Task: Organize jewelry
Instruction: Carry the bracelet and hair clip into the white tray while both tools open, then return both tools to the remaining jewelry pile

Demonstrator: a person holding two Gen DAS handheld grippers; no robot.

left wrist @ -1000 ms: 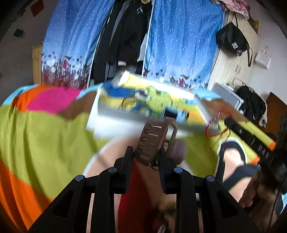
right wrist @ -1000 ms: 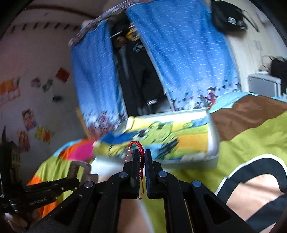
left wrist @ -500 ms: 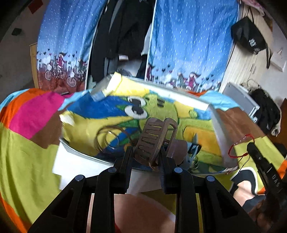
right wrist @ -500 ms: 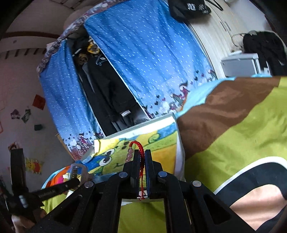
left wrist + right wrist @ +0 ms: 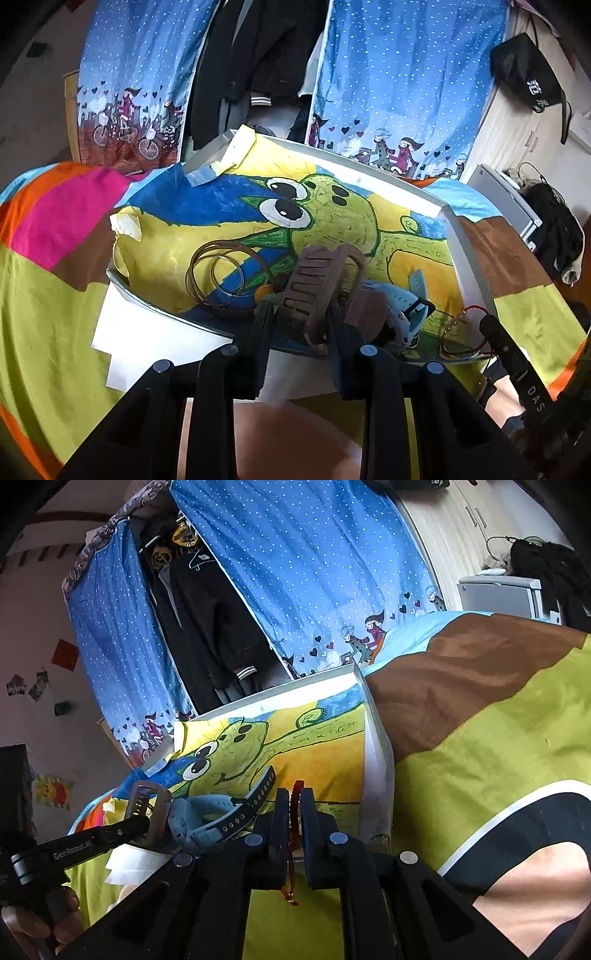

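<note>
My left gripper (image 5: 300,314) is shut on a brown hair claw clip (image 5: 319,284), held over the near rim of a white box (image 5: 465,251) lined with a green cartoon drawing. Thin bangles (image 5: 221,275) and a light-blue watch (image 5: 402,310) lie inside the box. My right gripper (image 5: 294,803) is shut on a red cord bracelet (image 5: 295,812) at the box's near right part; the bracelet (image 5: 461,325) with its beads also shows in the left wrist view. The watch (image 5: 218,812) and clip (image 5: 147,805) appear left in the right wrist view.
The box (image 5: 373,746) sits on a bed with a multicoloured blanket (image 5: 498,738). White paper (image 5: 147,347) lies under its near edge. Blue dotted curtains (image 5: 399,74) and hanging dark clothes (image 5: 266,55) stand behind. A hand (image 5: 33,923) holds the left gripper.
Both grippers have moved forward and down toward the box, which now looms larger. The clip and bracelet stay held, now over the box's near part.
</note>
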